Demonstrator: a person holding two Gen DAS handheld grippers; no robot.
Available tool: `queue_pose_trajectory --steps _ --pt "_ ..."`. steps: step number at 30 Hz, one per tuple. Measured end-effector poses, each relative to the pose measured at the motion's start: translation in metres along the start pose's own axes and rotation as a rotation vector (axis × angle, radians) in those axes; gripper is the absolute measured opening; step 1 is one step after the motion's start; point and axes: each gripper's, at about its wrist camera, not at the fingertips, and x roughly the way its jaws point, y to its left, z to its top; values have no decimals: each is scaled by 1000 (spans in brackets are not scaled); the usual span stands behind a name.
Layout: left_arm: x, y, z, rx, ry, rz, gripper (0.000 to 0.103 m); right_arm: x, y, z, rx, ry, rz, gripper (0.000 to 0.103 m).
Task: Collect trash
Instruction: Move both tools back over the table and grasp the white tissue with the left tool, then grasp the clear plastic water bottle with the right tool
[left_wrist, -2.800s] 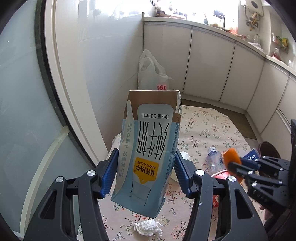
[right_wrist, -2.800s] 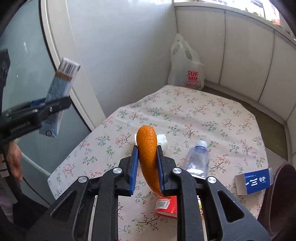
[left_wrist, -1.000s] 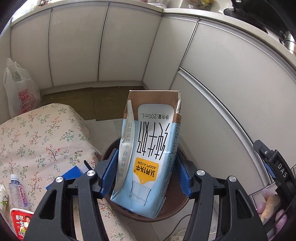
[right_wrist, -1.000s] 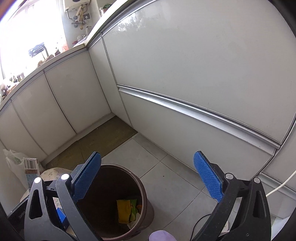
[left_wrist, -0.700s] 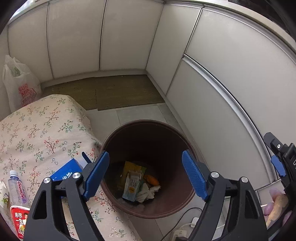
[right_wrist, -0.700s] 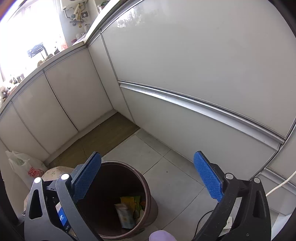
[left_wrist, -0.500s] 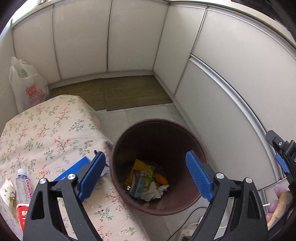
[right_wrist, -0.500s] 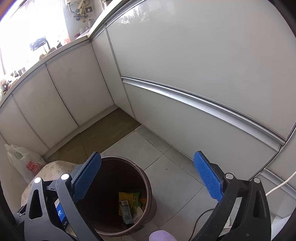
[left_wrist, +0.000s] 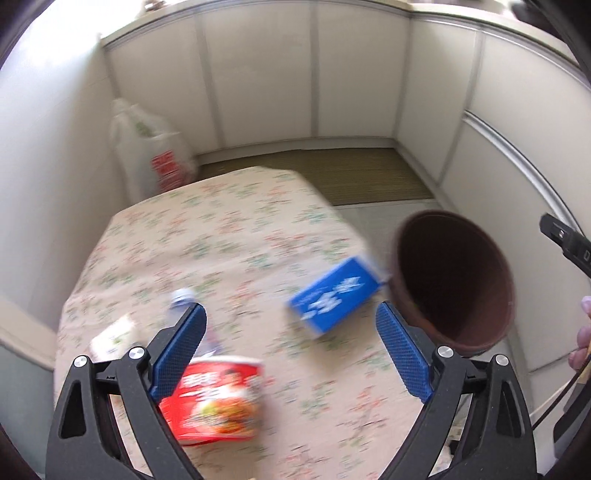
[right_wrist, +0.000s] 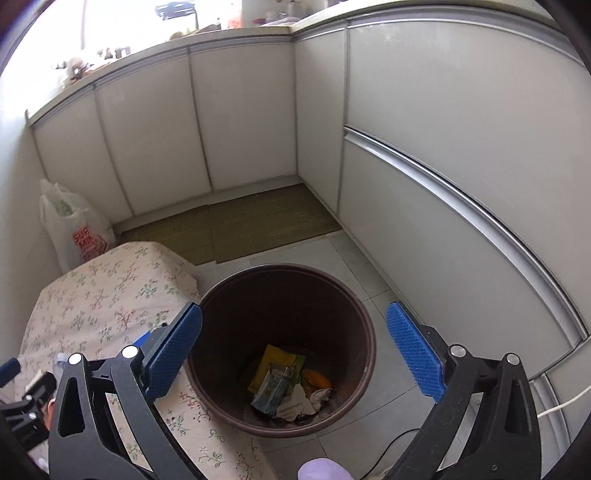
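The left tool (left_wrist: 290, 339) stands wide open and empty above the flowered table (left_wrist: 229, 236). Beside the brown trash bin (left_wrist: 452, 280), at the table's edge, lies a blue box (left_wrist: 334, 297), ahead of the tool and between its fingers in view. A red noodle cup (left_wrist: 218, 397) lies just under the left finger, with a blurred plastic bottle (left_wrist: 181, 299) beyond it.

The right tool (right_wrist: 293, 345) is also spread wide and empty, directly over the bin (right_wrist: 284, 291). Inside the bin rest a milk carton (right_wrist: 275, 386), an orange peel (right_wrist: 316, 378), a yellow wrapper (right_wrist: 275, 358) and crumpled paper (right_wrist: 308, 400).
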Motion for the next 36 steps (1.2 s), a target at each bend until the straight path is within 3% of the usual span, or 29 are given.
queue_pose_trajectory --steps 7,13,18,26,33,36 --pt "-17 134 -47 -277 113 117 90 -4 62 -9 -141 20 82 96" --pt "-9 205 -104 -390 226 239 90 -10 112 -24 -268 30 129 96" --pt "-4 236 -147 -470 296 261 90 -10 150 -38 -375 40 149 96" --pt "23 275 -201 -632 417 209 90 -13 198 -63 -483 58 184 96" --pt "38 282 -216 -699 445 125 70 -11 229 -79 -545 65 197 96" --pt "39 281 -216 -680 434 132 59 -8 241 -84 -567 79 209 96"
